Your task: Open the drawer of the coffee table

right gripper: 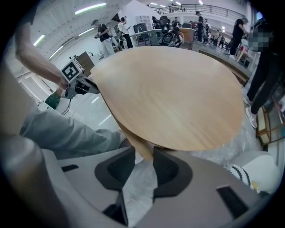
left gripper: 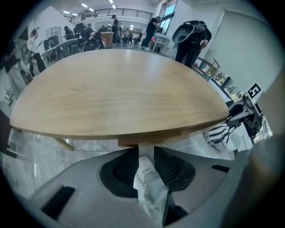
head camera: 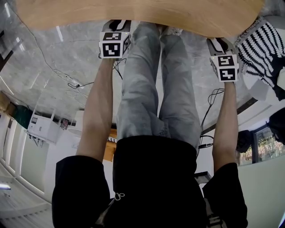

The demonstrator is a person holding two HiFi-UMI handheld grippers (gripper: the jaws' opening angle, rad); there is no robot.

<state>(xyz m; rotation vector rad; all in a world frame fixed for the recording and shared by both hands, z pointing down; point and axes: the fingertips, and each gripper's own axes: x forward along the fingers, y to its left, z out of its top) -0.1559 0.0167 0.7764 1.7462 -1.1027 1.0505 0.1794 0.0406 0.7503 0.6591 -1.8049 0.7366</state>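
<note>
Under the near edge of the coffee table bench [head camera: 147,15], my left tongs [left gripper: 146,149] and right tongs [right gripper: 144,149] each pinch the wooden drawer front [left gripper: 133,141]. The drawer looks unopened beneath the benchtop. Grip seems made; the outward pull remains.

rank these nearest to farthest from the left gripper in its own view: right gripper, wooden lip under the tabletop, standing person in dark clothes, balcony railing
1. wooden lip, between the jaws, centre bottom
2. right gripper, at the table edge, right
3. person in dark clothes, beyond the table, upper right
4. balcony railing, far back, top
</note>
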